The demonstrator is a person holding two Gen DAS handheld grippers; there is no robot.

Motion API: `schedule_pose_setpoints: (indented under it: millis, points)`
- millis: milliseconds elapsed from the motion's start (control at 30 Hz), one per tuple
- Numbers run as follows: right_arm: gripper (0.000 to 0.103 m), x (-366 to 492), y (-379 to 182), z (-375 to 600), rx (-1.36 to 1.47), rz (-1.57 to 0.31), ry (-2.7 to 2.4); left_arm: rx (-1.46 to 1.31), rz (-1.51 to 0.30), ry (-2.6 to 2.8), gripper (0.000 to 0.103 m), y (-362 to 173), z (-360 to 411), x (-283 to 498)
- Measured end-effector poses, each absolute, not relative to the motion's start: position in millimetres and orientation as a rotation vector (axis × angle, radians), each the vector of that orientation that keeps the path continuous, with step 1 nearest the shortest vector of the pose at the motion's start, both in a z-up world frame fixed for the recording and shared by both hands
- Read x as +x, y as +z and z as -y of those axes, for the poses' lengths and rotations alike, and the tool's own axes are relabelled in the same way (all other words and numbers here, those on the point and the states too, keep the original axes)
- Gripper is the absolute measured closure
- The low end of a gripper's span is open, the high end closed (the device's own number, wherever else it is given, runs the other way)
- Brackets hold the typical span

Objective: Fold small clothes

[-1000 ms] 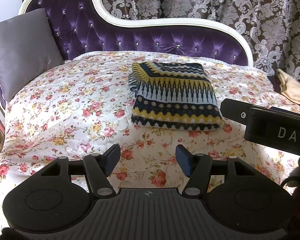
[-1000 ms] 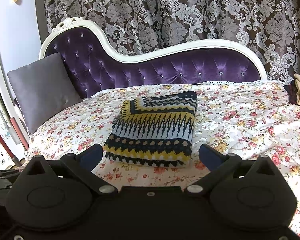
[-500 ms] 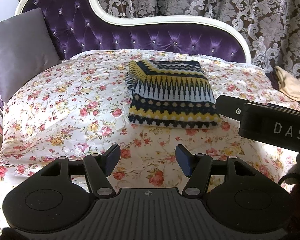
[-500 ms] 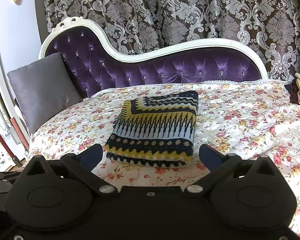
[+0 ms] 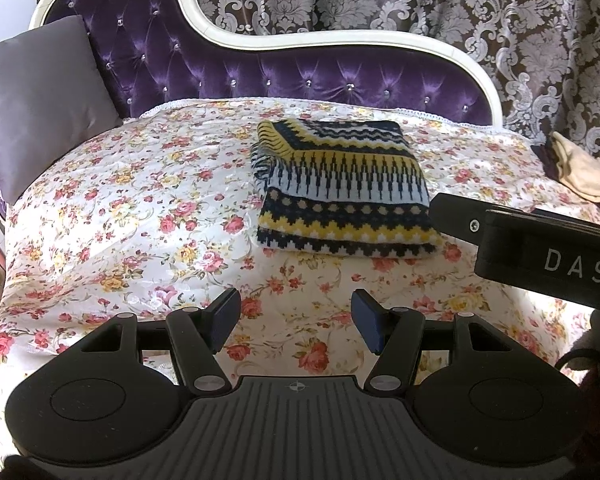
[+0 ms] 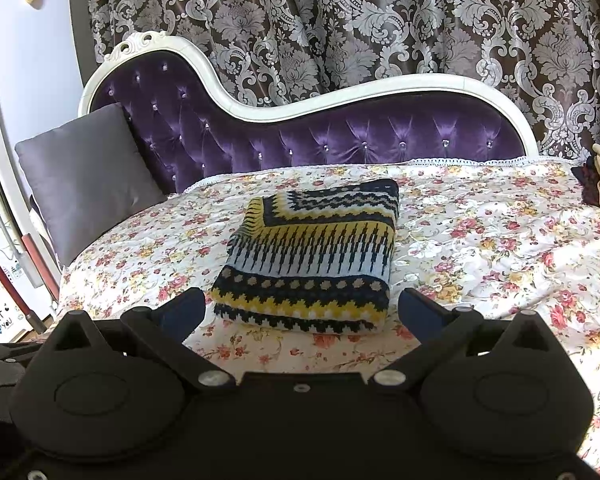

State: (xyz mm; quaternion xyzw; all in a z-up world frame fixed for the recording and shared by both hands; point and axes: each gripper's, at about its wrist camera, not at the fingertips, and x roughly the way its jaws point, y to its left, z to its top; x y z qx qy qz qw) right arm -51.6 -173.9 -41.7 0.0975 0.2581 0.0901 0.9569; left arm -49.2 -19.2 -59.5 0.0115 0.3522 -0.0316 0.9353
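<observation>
A folded knit garment with navy, yellow and white zigzag bands lies flat on the floral bedspread. It also shows in the right wrist view. My left gripper is open and empty, hovering over the bedspread in front of the garment and apart from it. My right gripper is open wide and empty, just in front of the garment's near edge. The right gripper's black body shows at the right of the left wrist view.
A grey cushion leans at the left against the purple tufted backrest. A beige cloth lies at the right end of the bedspread. A patterned curtain hangs behind.
Both grippers have drawn back slightly from the garment. The garment lies unmoved. Both grippers stay open.
</observation>
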Motion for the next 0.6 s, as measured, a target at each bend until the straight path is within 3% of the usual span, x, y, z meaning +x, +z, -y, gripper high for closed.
schedule_pose_setpoints:
  millis: [600]
  points:
    - [0.001, -51, -49, 178, 0.204, -0.548, 0.180, -0.002, -0.699, -0.012, 0.044, -54, -3, -45]
